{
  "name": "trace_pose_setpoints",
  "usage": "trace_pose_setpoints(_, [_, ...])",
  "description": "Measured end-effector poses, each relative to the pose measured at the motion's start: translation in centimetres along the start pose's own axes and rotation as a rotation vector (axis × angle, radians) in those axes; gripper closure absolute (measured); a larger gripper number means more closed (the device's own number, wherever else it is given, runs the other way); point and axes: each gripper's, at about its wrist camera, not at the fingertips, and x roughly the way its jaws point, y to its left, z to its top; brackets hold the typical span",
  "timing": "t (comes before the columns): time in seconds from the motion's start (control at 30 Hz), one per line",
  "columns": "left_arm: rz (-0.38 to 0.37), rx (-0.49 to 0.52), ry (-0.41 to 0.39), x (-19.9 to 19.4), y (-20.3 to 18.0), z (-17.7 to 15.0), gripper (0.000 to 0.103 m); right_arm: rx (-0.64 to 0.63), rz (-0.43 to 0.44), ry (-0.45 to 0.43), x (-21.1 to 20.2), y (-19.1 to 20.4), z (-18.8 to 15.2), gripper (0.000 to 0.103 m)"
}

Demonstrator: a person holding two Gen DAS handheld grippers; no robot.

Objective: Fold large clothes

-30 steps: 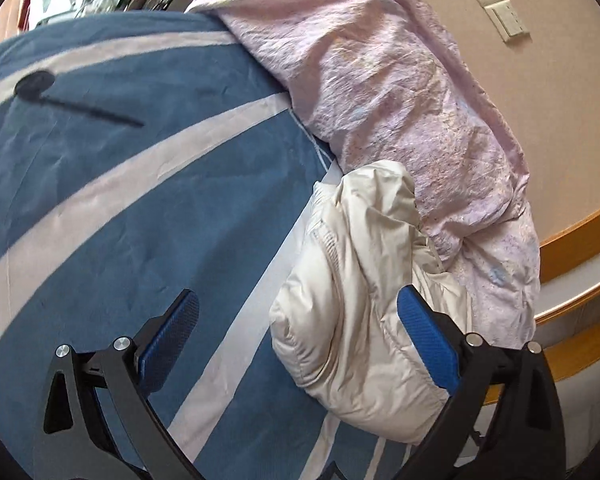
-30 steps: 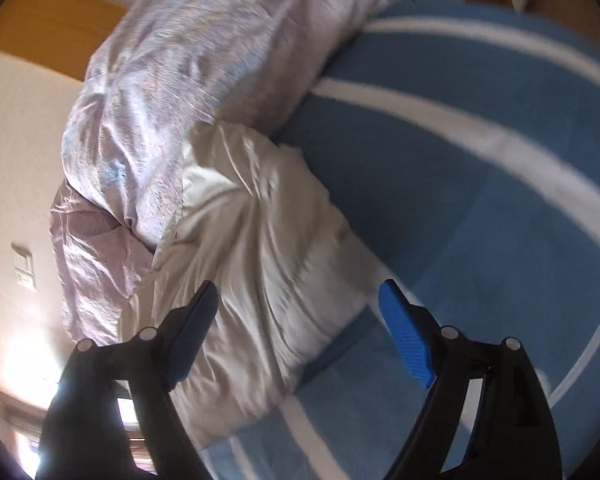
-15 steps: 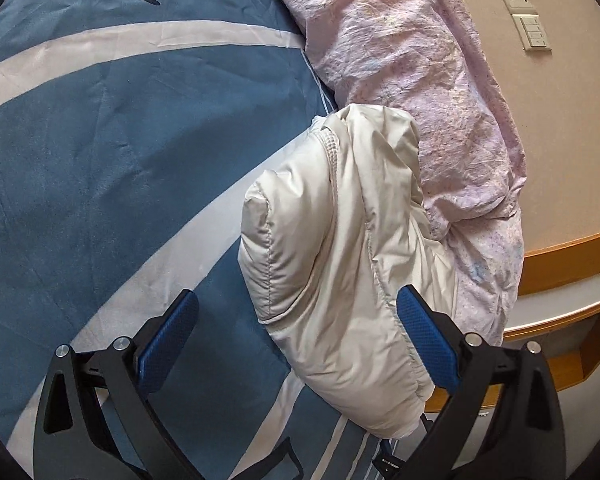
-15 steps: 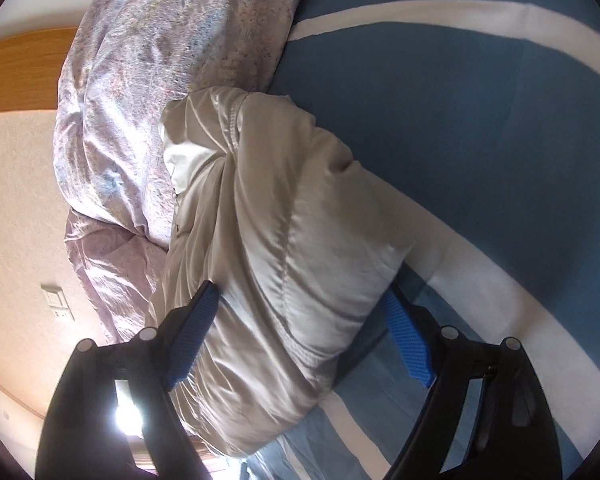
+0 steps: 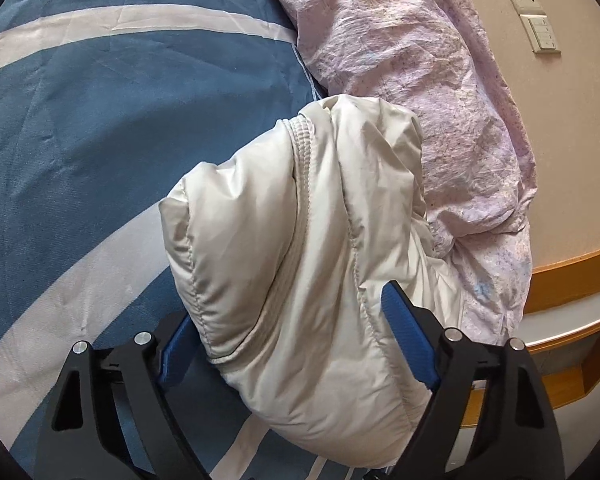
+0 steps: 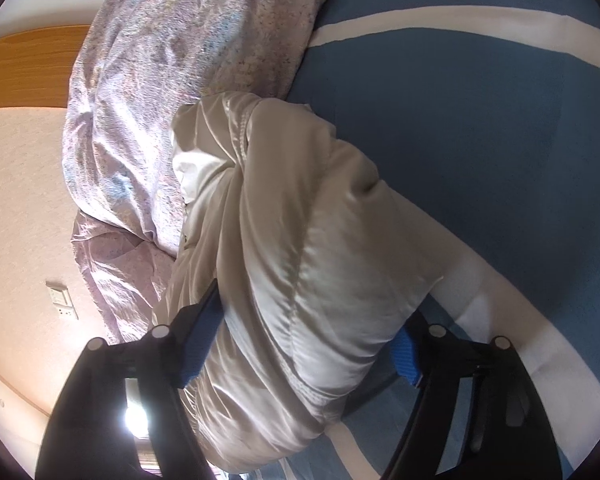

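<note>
A cream puffer jacket (image 5: 300,216), folded into a thick bundle, lies on the blue bedspread (image 5: 100,128) against a pink quilt (image 5: 420,80). My left gripper (image 5: 288,308) straddles the bundle's near end. Its jaws are closing, and both blue pads (image 5: 406,340) touch the padding. In the right wrist view the same jacket (image 6: 312,232) fills the middle. My right gripper (image 6: 306,312) is also closing, with the bundle between its pads (image 6: 202,340), which dent the fabric on both sides.
The pink quilt (image 6: 172,80) is heaped along the bed's edge by the wall. A wall socket and switch (image 5: 534,16) sit above a wooden ledge (image 5: 572,276). The blue bedspread with white stripes (image 6: 480,140) stretches away from the jacket.
Both grippers have come down and forward onto the jacket, which now sits between their jaws. Both pairs of jaws have narrowed onto the bundle.
</note>
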Motion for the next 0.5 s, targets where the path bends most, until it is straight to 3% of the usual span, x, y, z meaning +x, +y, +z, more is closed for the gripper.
trace_pose_setpoints(0.07, [-0.034, -0.045, -0.012, 0.1, 0.6, 0.4, 0.025, -0.002, 0.023, -0.005, 0.0, -0.3, 0.0, 0.038])
trace_pose_setpoints(0.13, [-0.070, -0.096, -0.019, 0.1, 1.4, 0.8, 0.034, -0.015, 0.038, -0.011, -0.3, -0.6, 0.0, 0.053])
trace_pose_setpoints(0.2, [-0.094, -0.141, -0.020, 0.2, 2.4, 1.2, 0.051, -0.035, 0.054, -0.020, -0.6, -0.4, -0.2, 0.063])
trace_pose_setpoints(0.23, [-0.109, -0.152, -0.014, 0.3, 2.7, 1.3, 0.055, -0.048, 0.055, -0.025, -0.7, -0.2, -0.3, 0.068])
trace_pose_setpoints(0.3, [-0.129, -0.143, -0.015, 0.2, 2.7, 1.3, 0.068, -0.076, 0.054, -0.037, -0.9, 0.5, -0.4, 0.074])
trace_pose_setpoints(0.37, [-0.148, -0.118, -0.017, -0.2, 2.1, 1.3, 0.075, -0.099, 0.055, -0.047, -1.3, 1.0, -0.5, 0.077])
trace_pose_setpoints(0.5, [-0.184, -0.090, -0.016, -1.0, 1.2, 1.6, 0.081, -0.136, 0.078, -0.056, -2.2, 2.2, -0.6, 0.080])
